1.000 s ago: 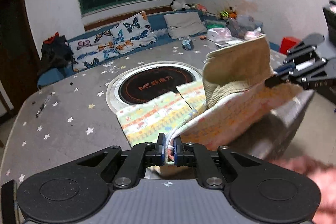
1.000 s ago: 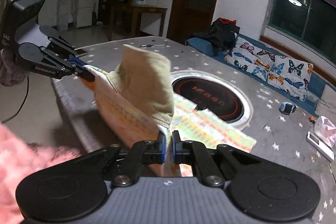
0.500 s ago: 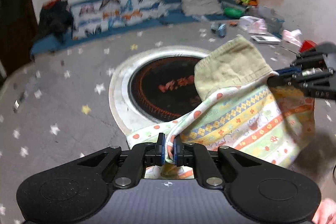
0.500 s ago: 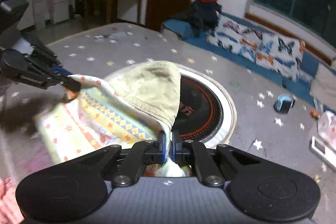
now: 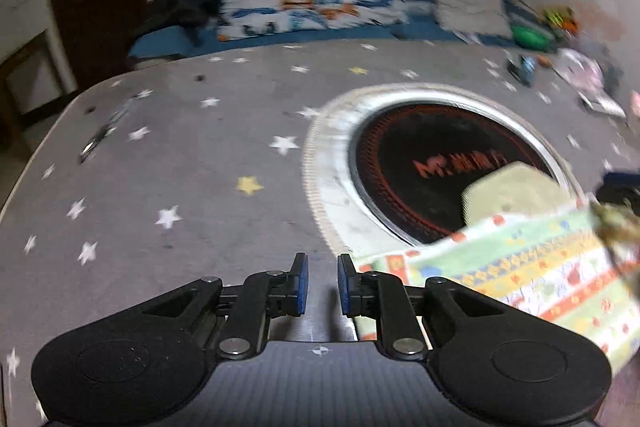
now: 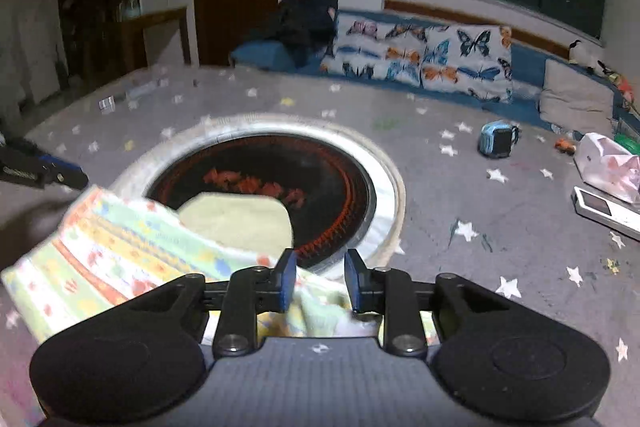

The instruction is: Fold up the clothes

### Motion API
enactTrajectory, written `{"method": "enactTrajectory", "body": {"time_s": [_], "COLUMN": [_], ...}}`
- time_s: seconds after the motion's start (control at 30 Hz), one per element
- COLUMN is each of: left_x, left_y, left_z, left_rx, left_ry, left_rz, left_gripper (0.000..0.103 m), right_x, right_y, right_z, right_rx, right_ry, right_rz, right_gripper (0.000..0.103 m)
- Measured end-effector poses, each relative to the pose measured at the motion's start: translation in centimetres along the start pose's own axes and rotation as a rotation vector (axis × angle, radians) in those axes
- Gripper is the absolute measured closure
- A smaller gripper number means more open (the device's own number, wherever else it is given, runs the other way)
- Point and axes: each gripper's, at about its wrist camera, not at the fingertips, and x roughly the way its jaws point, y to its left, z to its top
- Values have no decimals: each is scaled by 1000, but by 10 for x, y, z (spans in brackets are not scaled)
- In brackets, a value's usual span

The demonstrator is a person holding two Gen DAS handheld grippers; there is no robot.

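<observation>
A small patterned garment (image 5: 520,275) with a beige cuff (image 5: 516,195) lies folded on the grey star-print table, partly over the round black burner. In the right wrist view the garment (image 6: 116,251) and its beige cuff (image 6: 236,219) lie the same way. My left gripper (image 5: 319,285) is open and empty, just left of the garment's edge. My right gripper (image 6: 318,283) is open, with the garment's near corner lying loose between its fingers. The left gripper's tip (image 6: 44,173) shows at the left edge of the right wrist view.
The round black burner (image 5: 448,163) has a silver rim in the table (image 5: 160,167). A blue toy (image 6: 498,141), a white remote (image 6: 604,211) and a plastic bag (image 6: 608,165) lie at the far right. A bench with butterfly cushions (image 6: 420,55) runs behind.
Both grippers have opened and let go of the garment, which now lies on the table. The left gripper has shifted left, off the cloth.
</observation>
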Motion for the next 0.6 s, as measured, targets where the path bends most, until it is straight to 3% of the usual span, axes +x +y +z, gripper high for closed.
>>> {"method": "enactTrajectory", "body": {"time_s": [0.17,0.3,0.47,0.6], "left_x": [-22,-17,8,23], "left_y": [-25,-52,-71,-76], "left_z": [-4,-5,-1,0], "left_rx": [-10,-2,-32,-48], "left_ry": [-52,-29,7,16], "left_rz": [-120,-242,-290,-271], "left_gripper": [86,86,86,86], "right_x": [-6,11,31,32], "right_y": [15,22,26,27], "right_z": [-2,-4,-5,-5], "right_rx": [53,62,73,60], "right_ry": [5,30,55,44], "right_rz": [96,97,79,72], "right_gripper": [78,78,78,78]}}
